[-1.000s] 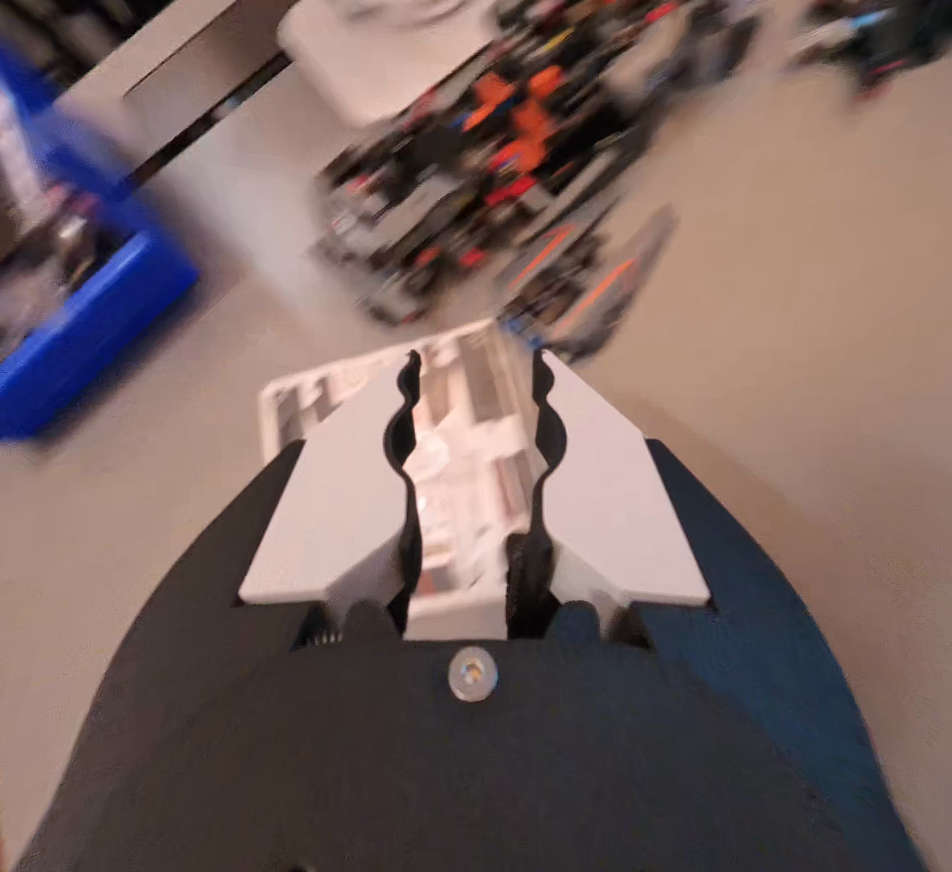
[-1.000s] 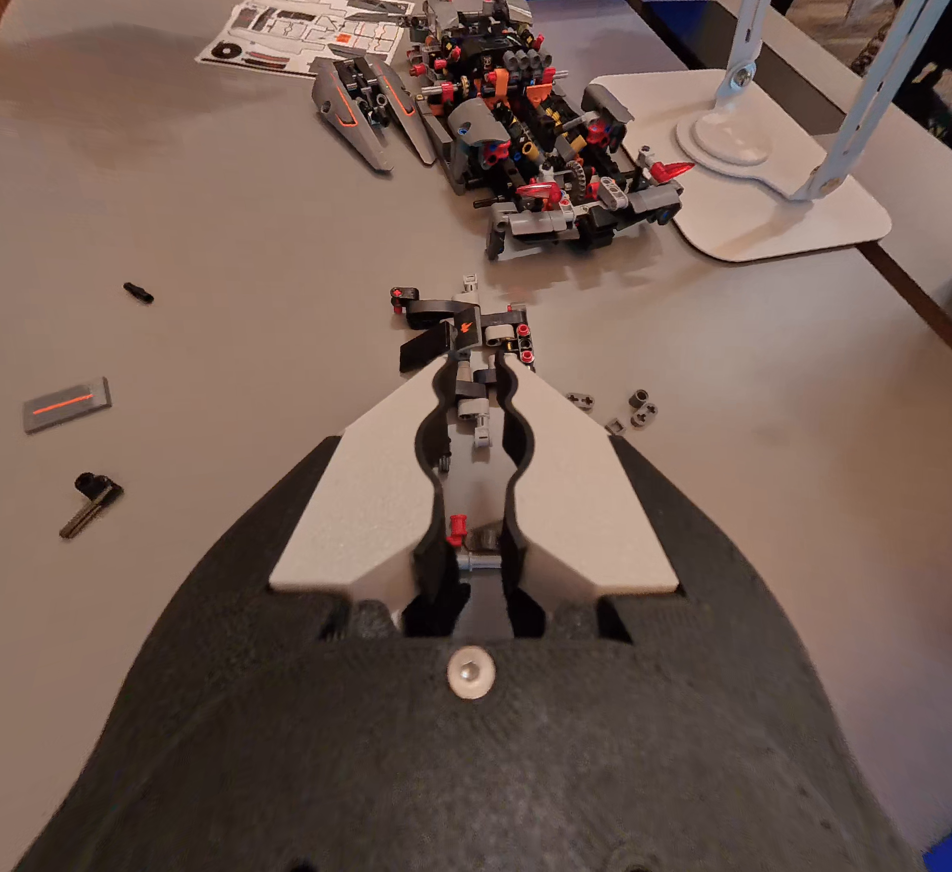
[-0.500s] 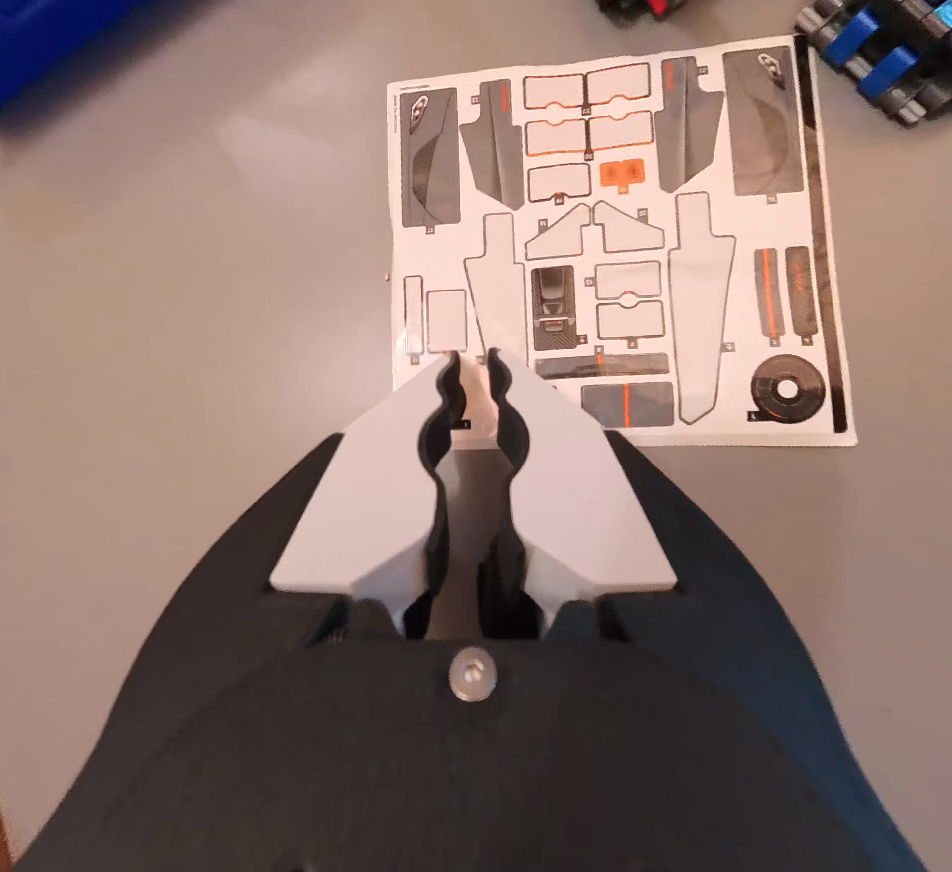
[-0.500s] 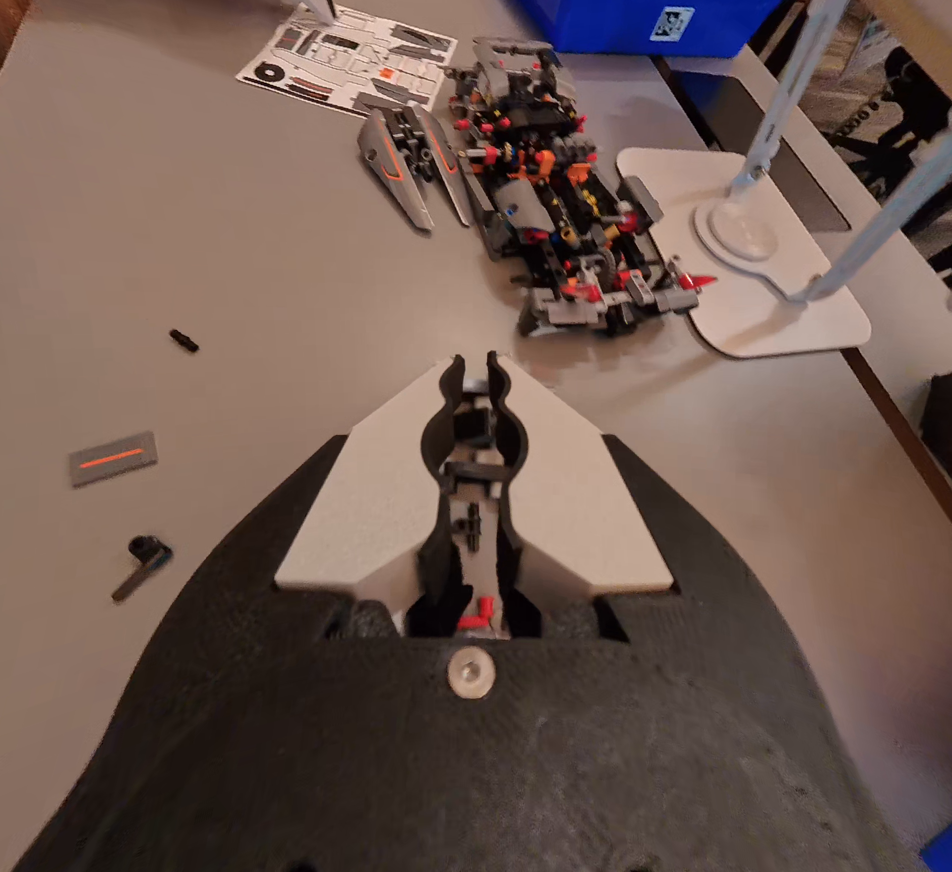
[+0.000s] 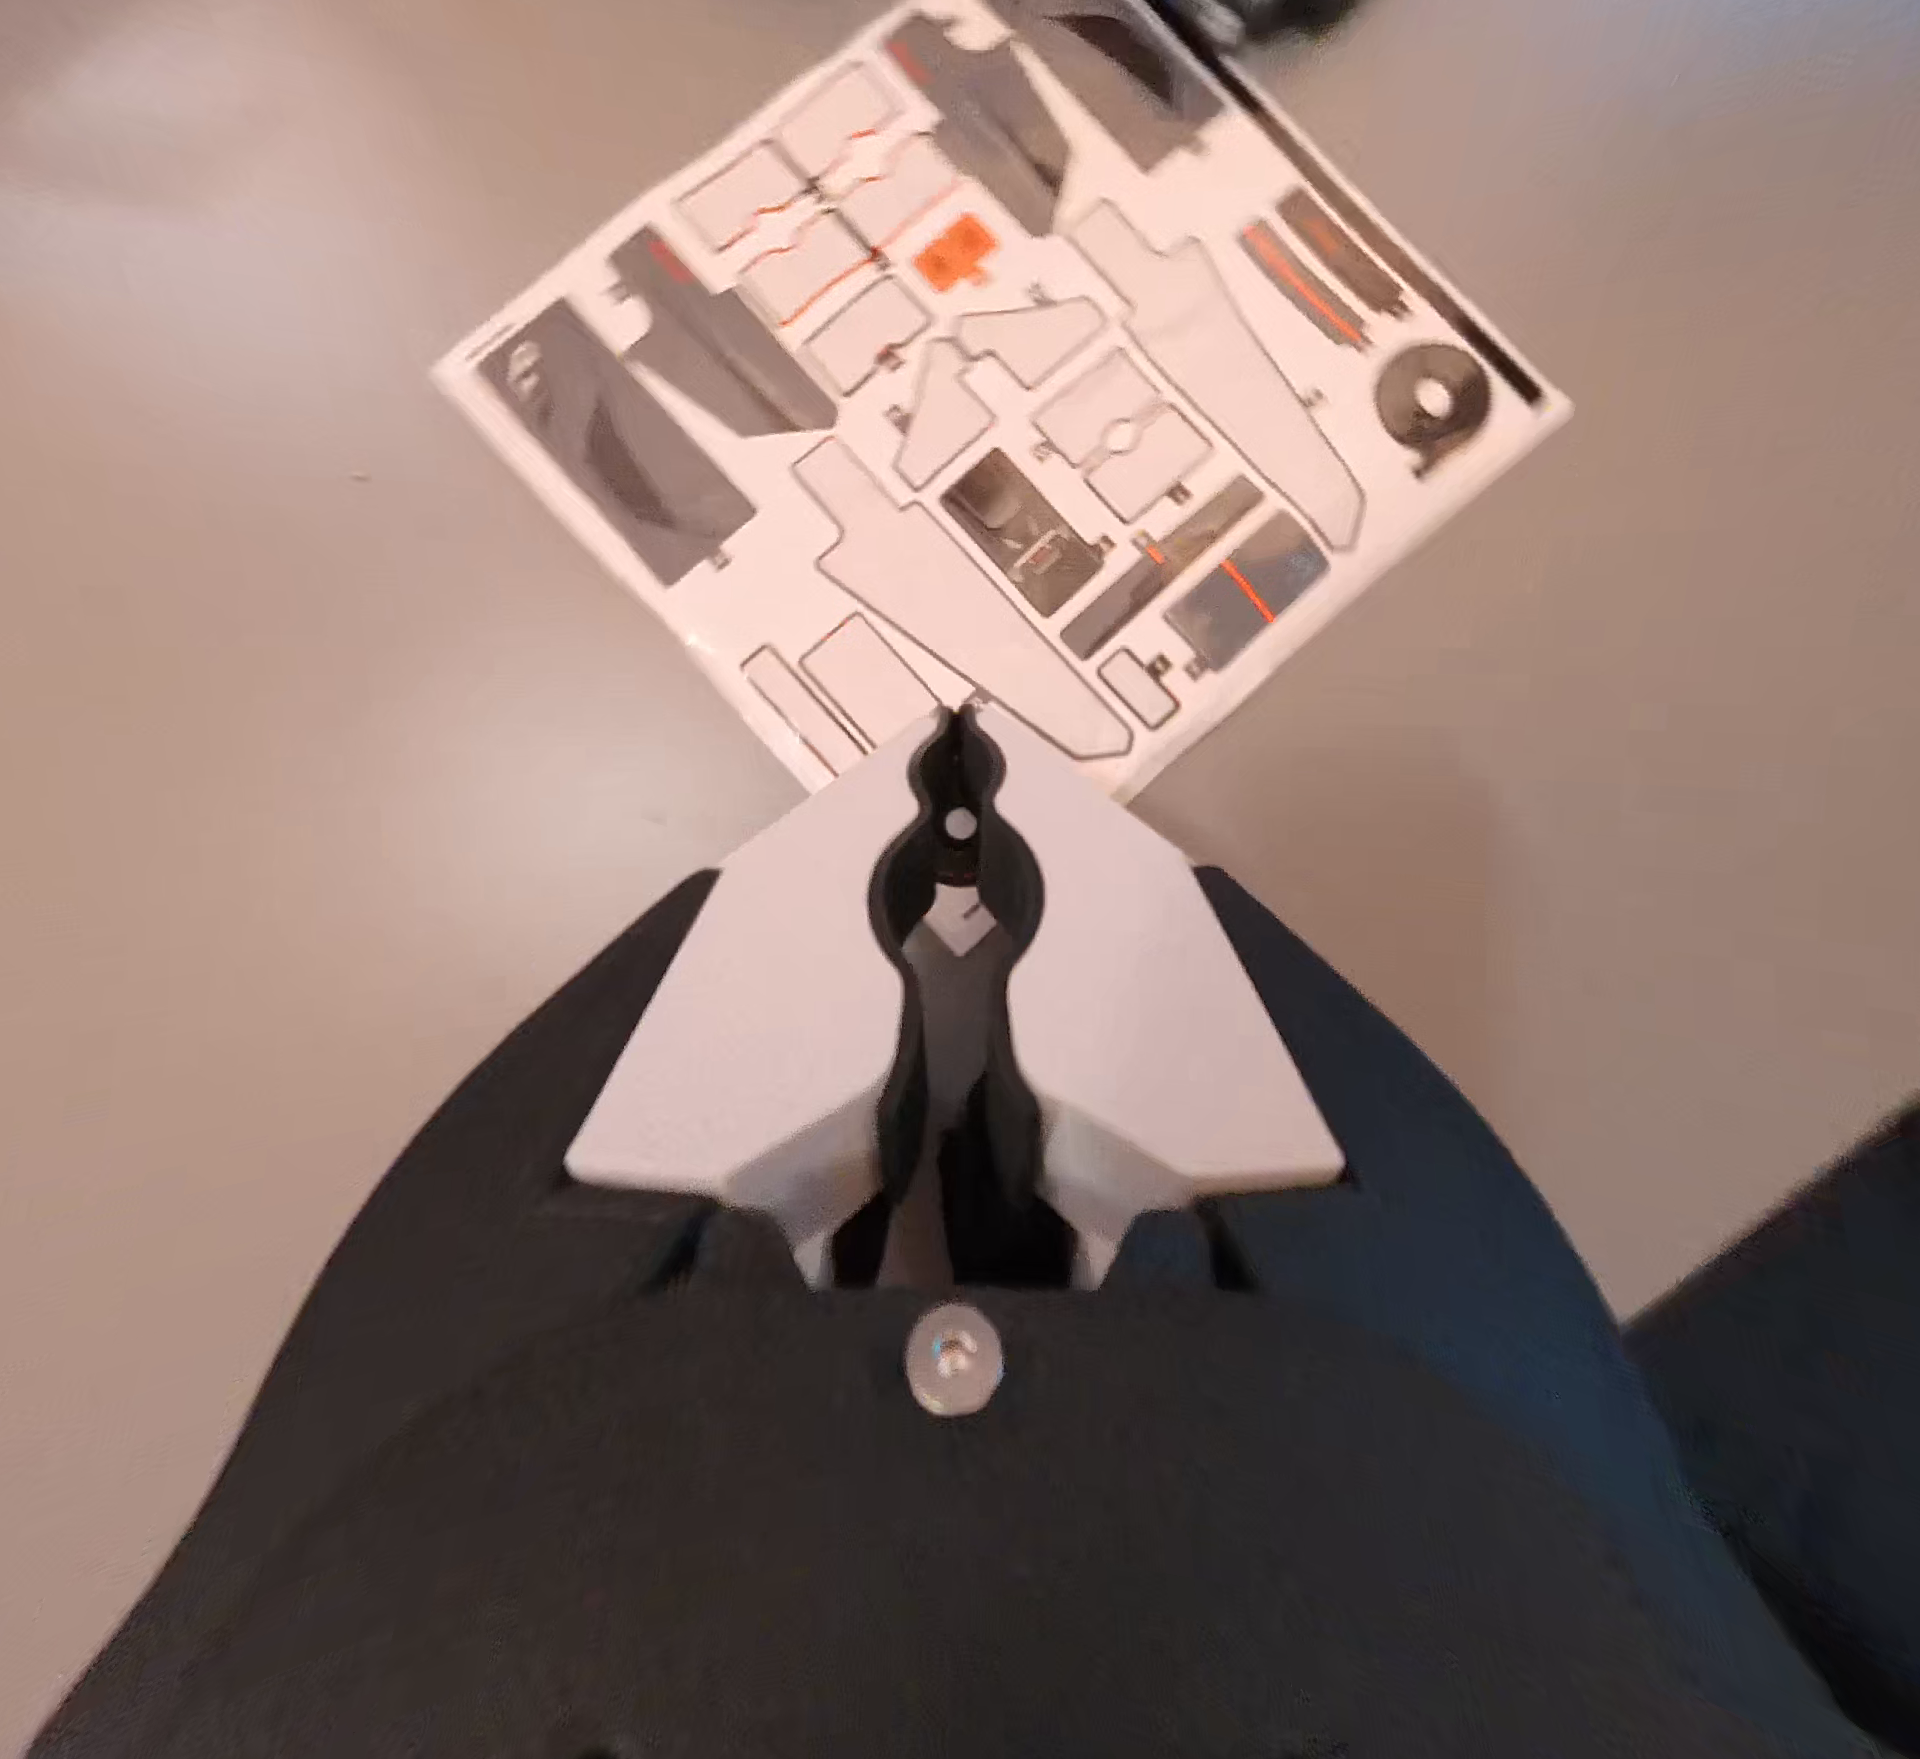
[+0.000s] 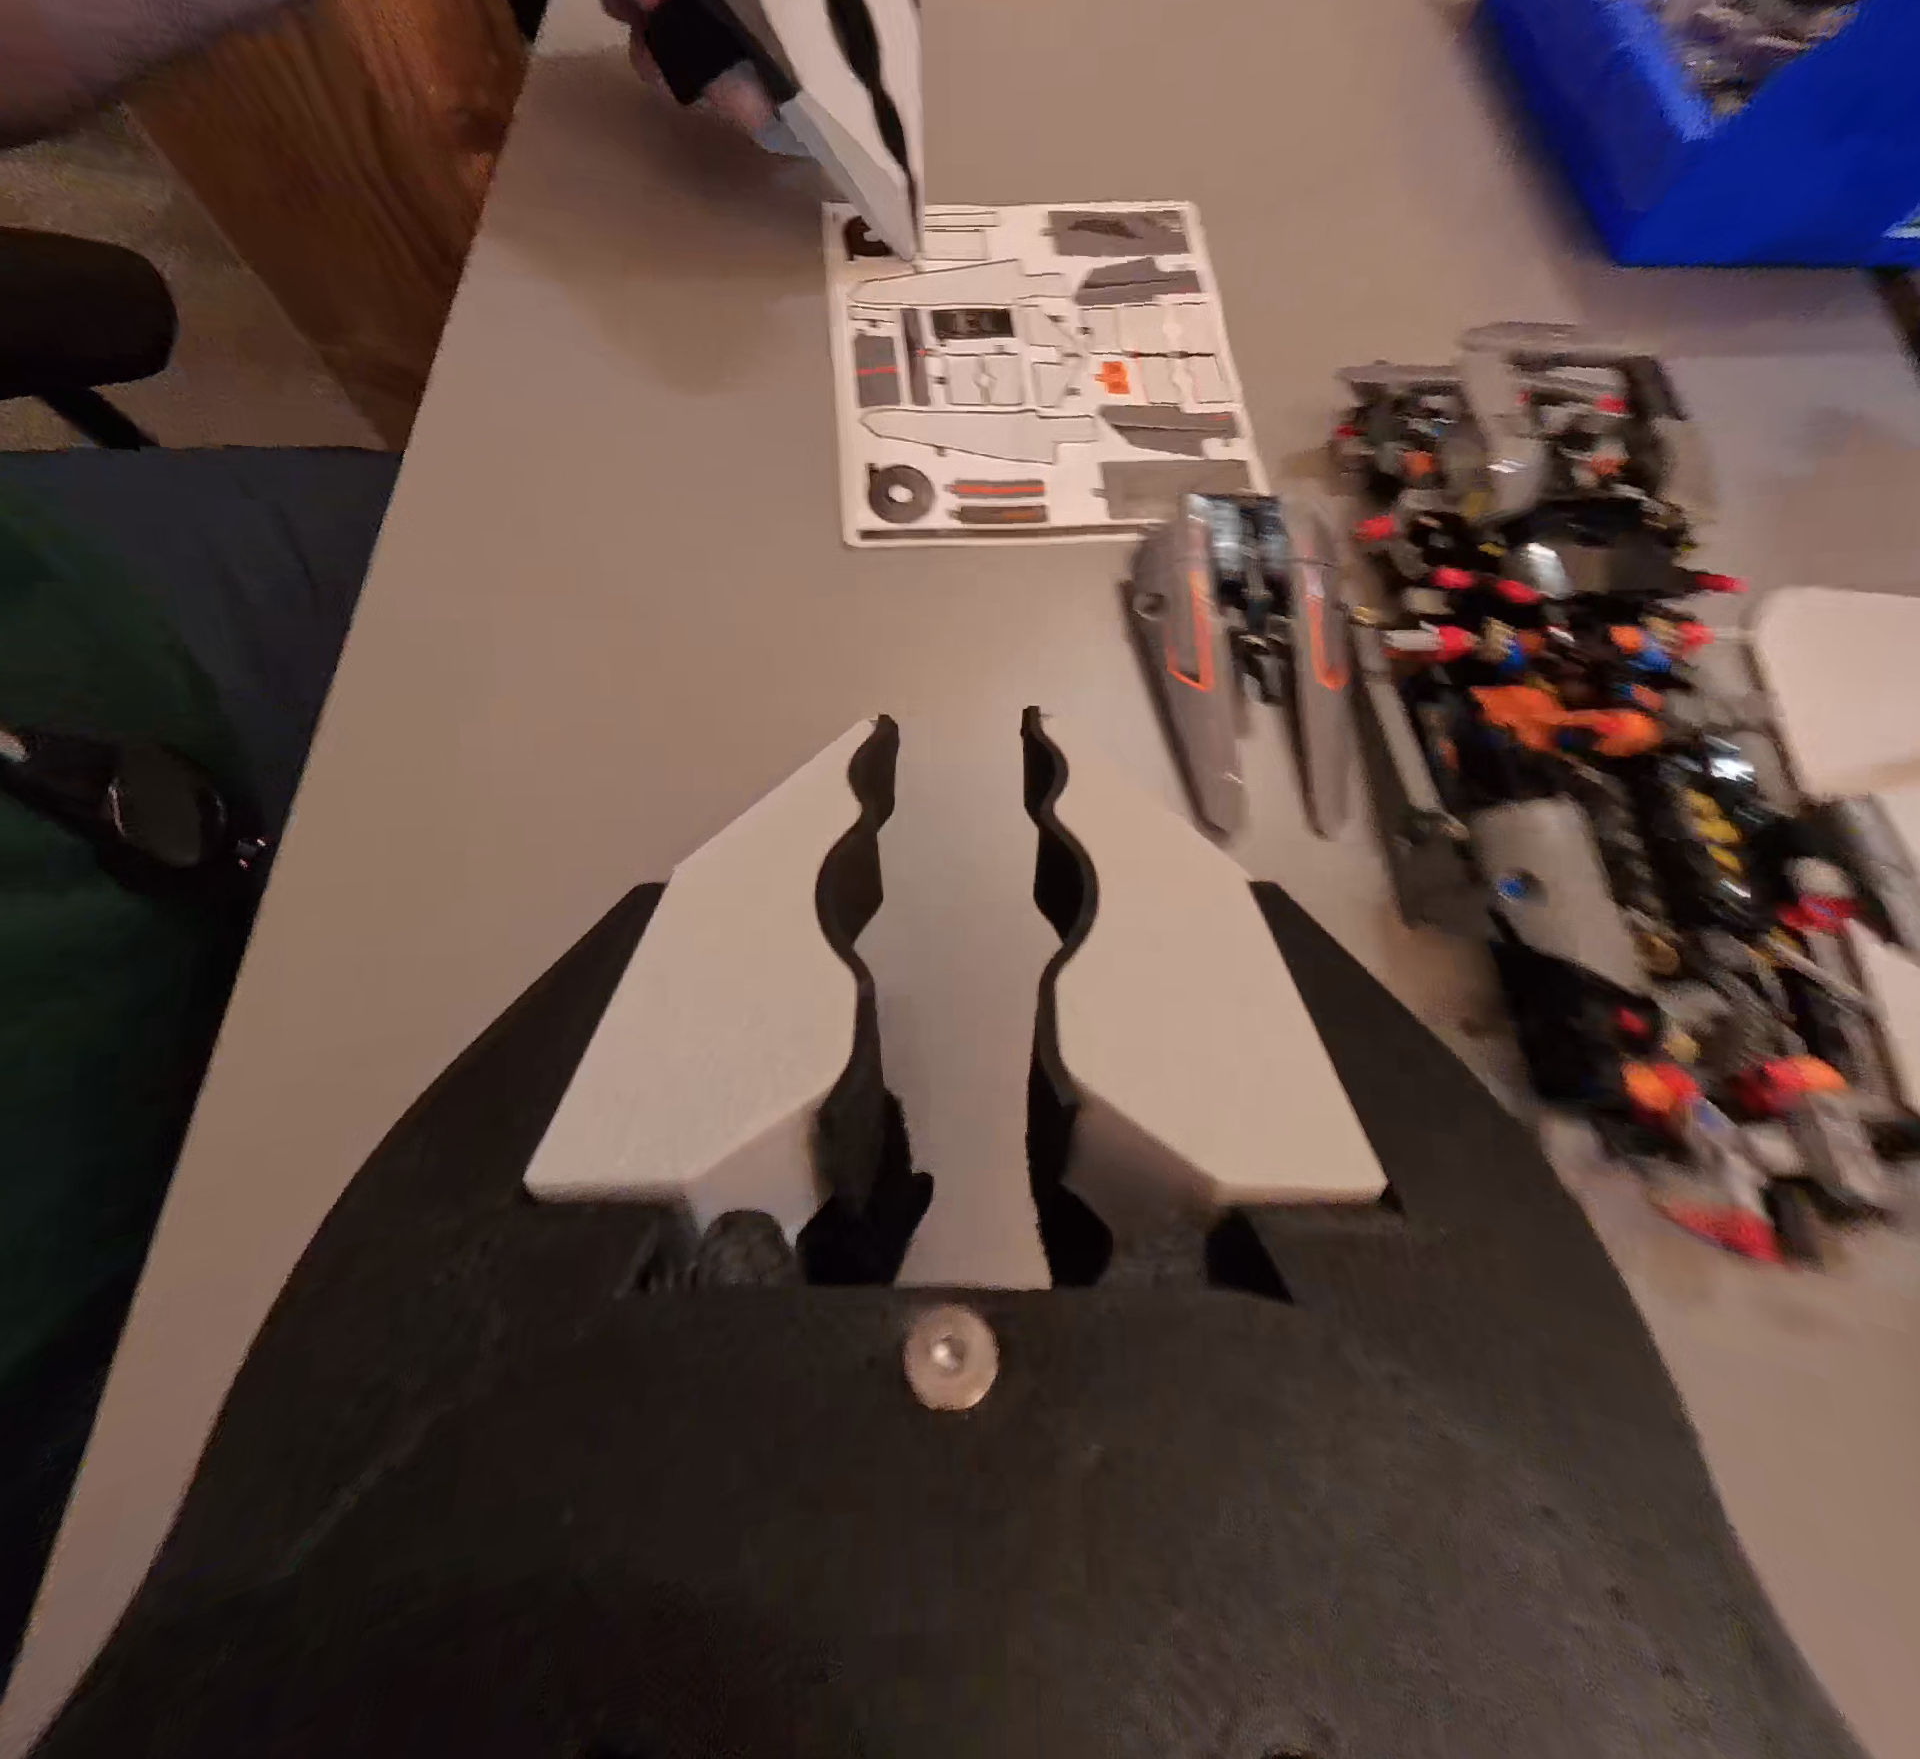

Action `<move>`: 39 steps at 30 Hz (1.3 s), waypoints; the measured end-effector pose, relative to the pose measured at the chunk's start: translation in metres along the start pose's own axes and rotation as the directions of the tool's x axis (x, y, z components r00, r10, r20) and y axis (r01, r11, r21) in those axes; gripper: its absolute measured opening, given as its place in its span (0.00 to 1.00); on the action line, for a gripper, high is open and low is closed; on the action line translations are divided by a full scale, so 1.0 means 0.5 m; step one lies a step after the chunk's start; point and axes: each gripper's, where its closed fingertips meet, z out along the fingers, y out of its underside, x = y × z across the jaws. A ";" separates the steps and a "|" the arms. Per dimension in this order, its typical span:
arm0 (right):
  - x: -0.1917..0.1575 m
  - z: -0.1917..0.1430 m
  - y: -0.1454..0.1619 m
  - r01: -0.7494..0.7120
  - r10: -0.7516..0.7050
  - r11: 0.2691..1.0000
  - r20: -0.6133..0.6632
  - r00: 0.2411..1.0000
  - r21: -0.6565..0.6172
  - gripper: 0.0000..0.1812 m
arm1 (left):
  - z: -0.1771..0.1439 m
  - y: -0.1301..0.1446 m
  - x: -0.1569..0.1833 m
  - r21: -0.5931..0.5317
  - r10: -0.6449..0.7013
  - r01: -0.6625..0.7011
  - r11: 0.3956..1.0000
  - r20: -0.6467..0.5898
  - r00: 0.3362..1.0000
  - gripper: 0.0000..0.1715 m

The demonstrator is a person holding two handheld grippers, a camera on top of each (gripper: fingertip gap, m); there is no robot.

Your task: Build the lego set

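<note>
step: sticker pick-up | left gripper (image 5: 958,717) fingers closed, tips on sticker sheet (image 5: 997,338) near corner | right gripper (image 6: 954,722) fingers apart, empty | lego car (image 6: 1558,722) at 2 o'clock on counter (image 6: 644,587) | advice: sheet judged best pinned flat, one edge lifted slowly

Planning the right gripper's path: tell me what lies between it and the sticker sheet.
In the right wrist view, only bare grey table lies between the open right gripper and the sticker sheet. The loose grey wing panels sit off to the right.
</note>
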 end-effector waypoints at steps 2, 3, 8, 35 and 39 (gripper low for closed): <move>-0.040 0.054 -0.013 0.007 -0.005 1.000 0.058 0.998 -0.024 0.16 | -0.009 0.009 0.002 -0.007 0.009 -0.009 1.000 0.042 0.999 0.01; -0.057 0.082 -0.016 0.016 -0.013 0.999 0.074 0.997 -0.046 0.16 | -0.015 0.010 -0.006 0.004 -0.020 0.020 1.000 0.069 0.997 0.06; -0.065 0.221 -0.024 0.099 -0.103 0.979 -0.009 0.995 -0.179 0.16 | -0.025 0.015 -0.027 0.054 -0.161 0.157 0.986 0.091 0.983 0.23; -0.134 0.214 -0.073 -0.041 0.048 0.998 0.171 0.984 -0.047 0.14 | -0.042 -0.045 0.050 0.193 -0.127 0.112 0.975 0.071 0.989 0.00; -0.067 0.127 -0.144 -0.054 0.047 0.995 0.080 0.996 0.087 0.28 | -0.101 -0.101 0.080 0.206 0.122 -0.143 0.968 0.108 0.987 0.00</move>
